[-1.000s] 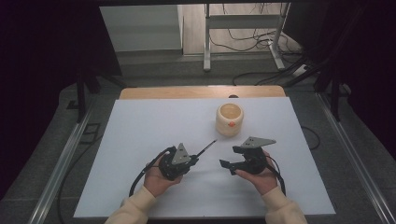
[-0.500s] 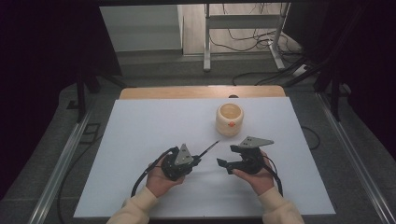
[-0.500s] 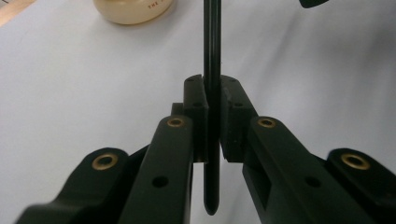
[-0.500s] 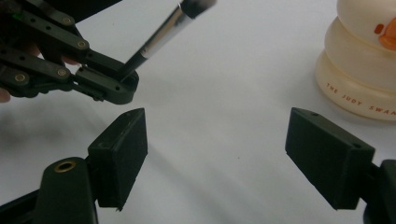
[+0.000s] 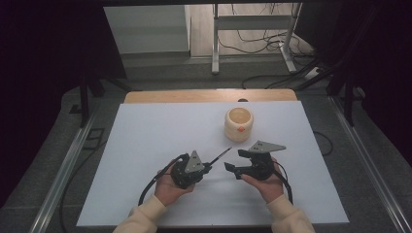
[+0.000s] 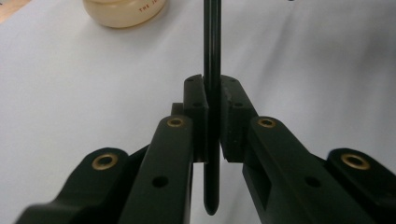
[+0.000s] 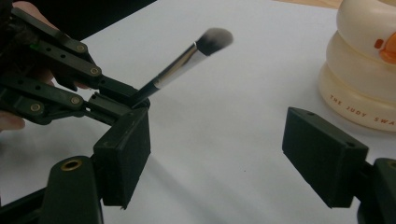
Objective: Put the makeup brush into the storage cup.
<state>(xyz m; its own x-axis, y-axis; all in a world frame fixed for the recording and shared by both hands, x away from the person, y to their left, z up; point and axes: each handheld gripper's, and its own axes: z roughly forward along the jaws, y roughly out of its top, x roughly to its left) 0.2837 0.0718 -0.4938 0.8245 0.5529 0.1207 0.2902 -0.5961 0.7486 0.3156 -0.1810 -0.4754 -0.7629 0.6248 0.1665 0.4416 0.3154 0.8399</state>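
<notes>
Matte white bench [image 5: 145, 145] carried a rounded, glossy cream jar [image 5: 238, 124]. Left gripper [image 5: 210, 167] fingers clenched a slim black makeup brush [image 5: 221, 155] with soft bristles; right gripper [image 5: 232, 168] fingers stood released, blocky, holding nothing.

A white tabletop [image 5: 145, 145] has a wooden edge [image 5: 209, 95] at its far side. Behind it, cables [image 5: 252, 43] lie on the floor near a metal stand [image 5: 216, 39].

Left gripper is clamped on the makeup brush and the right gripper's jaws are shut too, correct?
Not quite. The left gripper is clamped on the makeup brush, but the right gripper has its jaws wide apart with nothing between them, as the right gripper view shows.
</notes>
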